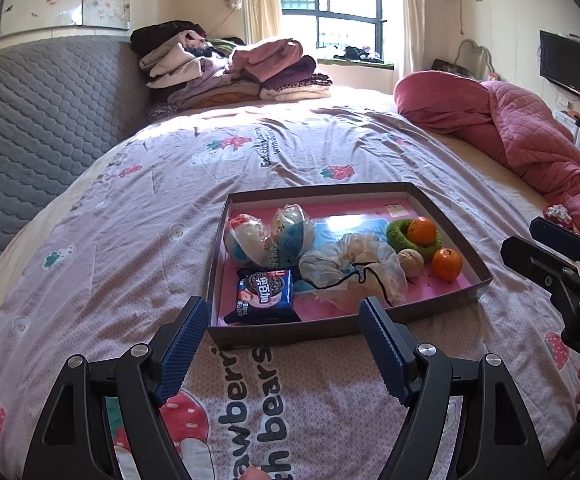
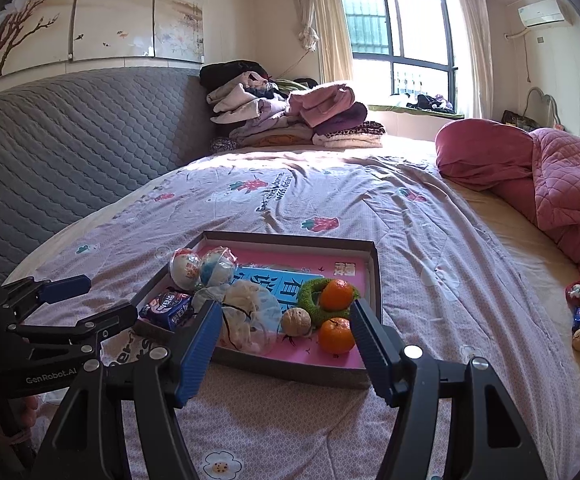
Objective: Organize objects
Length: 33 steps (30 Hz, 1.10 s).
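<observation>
- Shallow cardboard tray (image 1: 225, 336), pink-lined, lies flat on the strawberry-print bedcover (image 1: 129, 240).
- Contents: two wrapped balls (image 1: 245, 240) at the left; blue snack packet (image 1: 265, 292) near the front edge; crumpled white bag (image 1: 354, 272) at centre; walnut (image 1: 410, 263); one orange (image 1: 446, 263) loose, a second orange (image 1: 422, 231) sitting in a green ring (image 1: 396, 236).
- Left gripper (image 1: 283, 344): jaws spread, nothing between them, just short of the tray's near wall.
- Right gripper (image 2: 285, 344): jaws spread wide, holding nothing, at the tray's near right side.
- Beyond: folded clothes (image 1: 241, 72), red quilt (image 1: 522, 128).
</observation>
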Tool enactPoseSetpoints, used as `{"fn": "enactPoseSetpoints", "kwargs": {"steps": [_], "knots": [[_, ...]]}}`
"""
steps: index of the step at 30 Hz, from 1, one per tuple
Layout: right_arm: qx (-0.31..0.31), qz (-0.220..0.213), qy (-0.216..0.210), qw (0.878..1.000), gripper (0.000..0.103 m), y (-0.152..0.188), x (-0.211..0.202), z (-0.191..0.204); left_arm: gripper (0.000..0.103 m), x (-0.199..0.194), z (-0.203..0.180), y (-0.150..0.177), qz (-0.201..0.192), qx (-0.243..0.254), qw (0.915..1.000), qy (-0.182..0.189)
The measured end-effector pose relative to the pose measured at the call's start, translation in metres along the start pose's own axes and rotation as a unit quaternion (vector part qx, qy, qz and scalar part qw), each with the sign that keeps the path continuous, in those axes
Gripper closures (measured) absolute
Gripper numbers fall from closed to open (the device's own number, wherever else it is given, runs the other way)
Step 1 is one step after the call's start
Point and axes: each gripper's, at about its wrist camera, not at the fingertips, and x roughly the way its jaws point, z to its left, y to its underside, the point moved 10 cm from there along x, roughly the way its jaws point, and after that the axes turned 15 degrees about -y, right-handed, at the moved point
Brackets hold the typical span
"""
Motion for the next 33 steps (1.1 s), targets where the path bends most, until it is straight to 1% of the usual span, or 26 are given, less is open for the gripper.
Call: {"fn": "enactPoseSetpoints", "kwargs": {"steps": [16, 25, 33], "knots": [[0.019, 0.023, 0.014, 0.999, 0.038, 0.034, 0.007, -0.008, 0.024, 0.015, 0.008, 0.028, 0.024, 0.001, 0.9996, -0.015], [0.024, 0.035, 0.02, 0.999, 0.037, 0.047, 0.01, -0.01, 0.024, 0.018, 0.009, 0.037, 0.033, -0.005, 0.9994, -0.012], [0.024, 0.039, 0.02, 0.999, 0.037, 0.051, 0.011, -0.01, 0.024, 0.019, 0.009, 0.036, 0.032, -0.002, 0.9994, -0.01]]}}
